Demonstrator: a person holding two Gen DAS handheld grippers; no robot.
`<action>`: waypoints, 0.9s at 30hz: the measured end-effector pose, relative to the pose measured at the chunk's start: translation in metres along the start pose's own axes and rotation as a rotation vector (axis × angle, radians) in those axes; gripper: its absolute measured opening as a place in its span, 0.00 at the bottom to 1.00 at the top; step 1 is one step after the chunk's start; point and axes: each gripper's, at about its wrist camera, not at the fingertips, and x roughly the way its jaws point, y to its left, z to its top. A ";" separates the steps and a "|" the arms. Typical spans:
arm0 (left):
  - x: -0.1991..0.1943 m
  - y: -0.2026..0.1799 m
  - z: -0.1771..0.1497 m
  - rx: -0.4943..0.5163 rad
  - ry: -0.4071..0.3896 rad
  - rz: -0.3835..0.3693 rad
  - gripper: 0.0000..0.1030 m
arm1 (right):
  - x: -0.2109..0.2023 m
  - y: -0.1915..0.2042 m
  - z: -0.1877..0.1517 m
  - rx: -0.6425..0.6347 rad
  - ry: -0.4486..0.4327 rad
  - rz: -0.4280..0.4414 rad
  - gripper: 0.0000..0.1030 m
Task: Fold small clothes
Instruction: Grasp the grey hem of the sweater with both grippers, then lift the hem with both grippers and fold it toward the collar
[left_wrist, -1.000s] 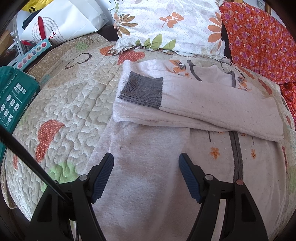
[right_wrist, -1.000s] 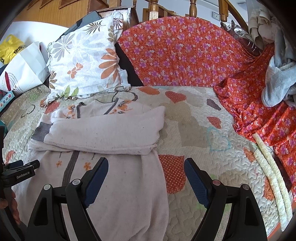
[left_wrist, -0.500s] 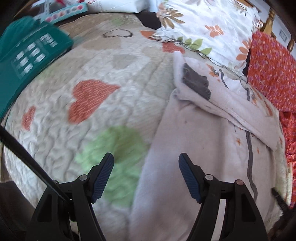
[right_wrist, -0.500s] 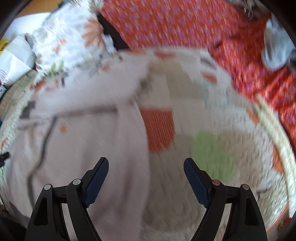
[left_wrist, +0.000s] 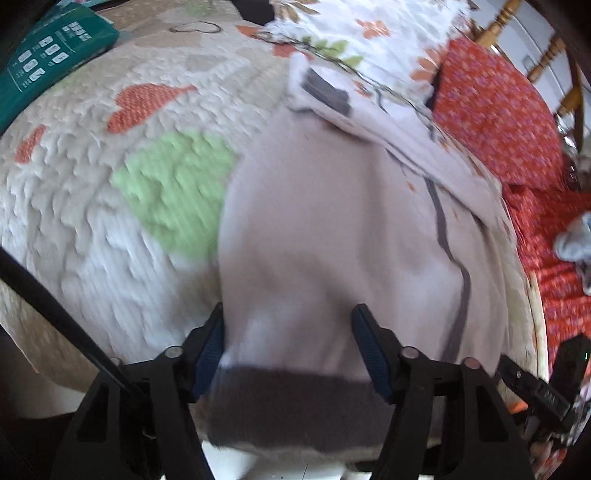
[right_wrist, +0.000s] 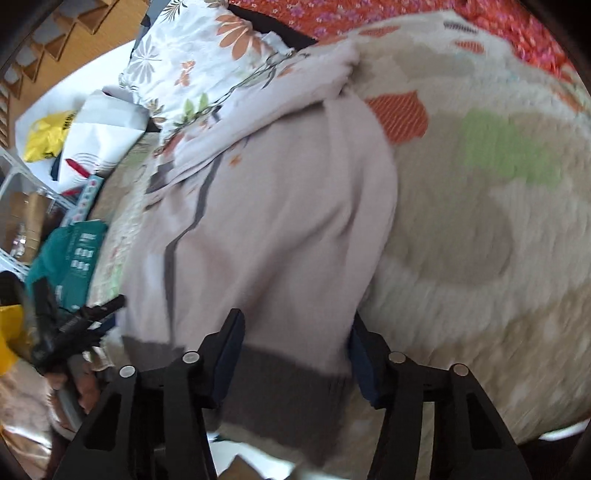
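Observation:
A pale pink child's garment (left_wrist: 332, 221) lies on the quilted bed, its sleeves folded across the far part. Its grey hem band (left_wrist: 295, 410) hangs at the near bed edge. My left gripper (left_wrist: 288, 343) is open, its jaws either side of the hem's left corner. In the right wrist view the garment (right_wrist: 280, 221) runs away from me; my right gripper (right_wrist: 295, 354) is open, its jaws astride the hem's right corner (right_wrist: 284, 387). Both views are blurred.
The quilt (left_wrist: 92, 206) has heart and green patches. A floral pillow (right_wrist: 199, 62) lies beyond the garment, an orange flowered cover (left_wrist: 498, 110) to the right. A teal package (left_wrist: 48, 70) and white bags (right_wrist: 99, 136) sit at the left.
Both grippers have pulled back and dropped to the near bed edge. The grey hem, out of view before, now lies between each pair of jaws. Both stay open.

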 end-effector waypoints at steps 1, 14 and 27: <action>0.000 -0.001 -0.006 -0.002 0.010 -0.011 0.55 | -0.001 0.000 -0.005 0.012 0.002 0.011 0.51; -0.034 0.010 -0.029 -0.081 -0.040 0.002 0.07 | -0.005 0.017 -0.032 0.024 -0.015 -0.012 0.08; -0.098 -0.001 -0.011 -0.091 -0.159 -0.078 0.06 | -0.092 0.007 -0.031 0.071 -0.083 0.146 0.07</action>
